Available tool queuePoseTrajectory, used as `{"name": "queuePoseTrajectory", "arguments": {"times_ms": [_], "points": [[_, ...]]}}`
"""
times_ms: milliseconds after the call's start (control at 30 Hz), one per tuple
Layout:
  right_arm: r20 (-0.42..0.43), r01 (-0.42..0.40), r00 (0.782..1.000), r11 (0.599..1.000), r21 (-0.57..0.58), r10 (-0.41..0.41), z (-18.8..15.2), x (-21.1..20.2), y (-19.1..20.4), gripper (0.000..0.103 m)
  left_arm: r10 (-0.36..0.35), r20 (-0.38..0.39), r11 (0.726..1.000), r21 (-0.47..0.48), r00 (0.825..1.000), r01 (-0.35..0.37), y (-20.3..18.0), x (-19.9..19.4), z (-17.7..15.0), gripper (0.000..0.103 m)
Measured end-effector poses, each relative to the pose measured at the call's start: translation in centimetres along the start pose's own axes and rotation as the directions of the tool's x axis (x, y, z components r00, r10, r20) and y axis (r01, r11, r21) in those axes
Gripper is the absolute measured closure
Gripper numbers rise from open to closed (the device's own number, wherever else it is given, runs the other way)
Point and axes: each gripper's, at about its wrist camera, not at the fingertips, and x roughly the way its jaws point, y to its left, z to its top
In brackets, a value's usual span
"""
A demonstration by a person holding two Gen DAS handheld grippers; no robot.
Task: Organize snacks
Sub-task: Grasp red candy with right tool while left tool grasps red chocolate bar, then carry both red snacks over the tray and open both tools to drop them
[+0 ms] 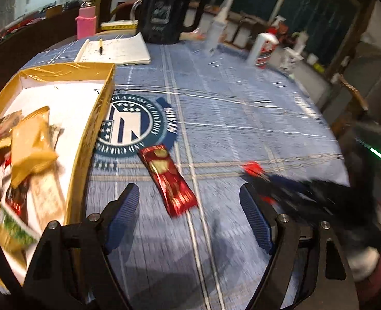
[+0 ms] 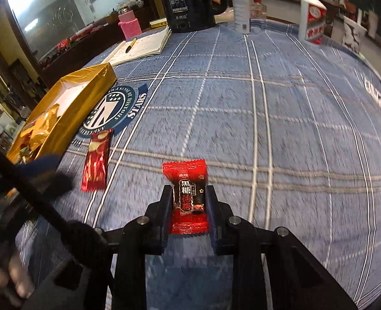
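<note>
My right tongs are pinching a red and black candy packet by its middle, both ends poking out past the fingers, and I'm holding it up above the blue checked cloth on the bench. My left tongs are spread wide, nothing between the blue pads, hovering low over the cloth. Just ahead of them, lying flat on the cloth, is a long dark red snack packet with gold print, angled away from me and sitting beside the gold box without touching it. That box is on the left side of the bench, open on top, with a heap of wrapped snacks piled in its near end, a gold pouch on top of the lot. From the left camera, my right tongs are a blur off to the right. Far across the bench I see a notebook with a pen on it, a black kettle, a white spray bottle and a pink bottle.
</note>
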Motion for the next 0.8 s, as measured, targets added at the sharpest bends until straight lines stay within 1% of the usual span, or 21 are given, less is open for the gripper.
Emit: {"name": "queuePoseTrajectory", "arguments": {"times_ms": [33,100,200,233,300,333,367,400,433,500,600,733,800], "points": [[0.002,-0.012,1.0,1.0,0.003,0.012,-0.3,-0.3,-0.2,0.079,0.031,-0.009,1.0,0.0,0.999,-0.031,0.2,1.1,0.6,0.026],[0.007,-0.026,1.0,1.0,0.002,0.026,-0.8,-0.6,-0.5,0.079,0.069,-0.027,0.998,0.004,0.997,-0.069,0.3,2.3,1.0,0.032],[0.014,-0.043,0.999,0.999,-0.002,0.043,-1.4,-1.0,-0.7,0.079,0.134,-0.063,0.991,0.029,0.989,-0.132,0.5,4.2,1.5,0.041],[0.014,-0.051,0.999,0.999,-0.001,0.051,-1.5,-1.1,-0.8,0.079,0.164,-0.047,0.985,0.053,0.985,-0.162,0.2,4.4,1.5,0.043],[0.015,-0.065,0.998,0.998,0.001,0.065,-1.5,-1.1,-0.9,0.079,0.214,-0.045,0.972,0.105,0.976,-0.208,-0.4,4.9,1.5,0.045],[0.017,-0.068,0.998,0.998,0.001,0.068,-1.6,-1.2,-1.0,0.079,0.232,-0.033,0.965,0.135,0.972,-0.226,-0.8,5.0,1.4,0.05],[0.019,-0.07,0.997,0.998,0.001,0.07,-1.6,-1.2,-1.0,0.079,0.215,-0.026,0.965,0.158,0.976,-0.209,-1.2,5.0,1.2,0.064],[0.021,-0.071,0.997,0.997,0.0,0.071,-1.7,-1.2,-1.1,0.079,0.201,-0.028,0.967,0.164,0.979,-0.194,-1.3,5.0,1.1,0.072],[0.024,-0.074,0.997,0.997,0.0,0.074,-1.7,-1.3,-1.0,0.079,0.203,-0.029,0.966,0.172,0.979,-0.195,-1.6,4.9,1.0,0.077],[0.031,-0.084,0.996,0.996,0.001,0.084,-1.8,-1.5,-1.1,0.079,0.192,-0.02,0.967,0.173,0.981,-0.186,-1.9,4.8,0.9,0.077],[0.053,-0.094,0.994,0.996,-0.002,0.094,-1.7,-2.0,-0.9,0.079,0.148,-0.009,0.978,0.147,0.989,-0.145,-1.8,3.7,0.9,0.077],[0.076,-0.105,0.991,0.994,-0.019,0.106,-1.3,-3.1,0.0,0.079,0.067,0.034,0.994,0.083,0.997,-0.07,-1.0,0.6,1.3,0.077],[0.087,-0.11,0.99,0.993,-0.03,0.112,-1.2,-3.6,0.7,0.079,0.037,0.065,0.998,0.05,0.997,-0.04,-0.2,-1.4,1.6,0.077]]}}
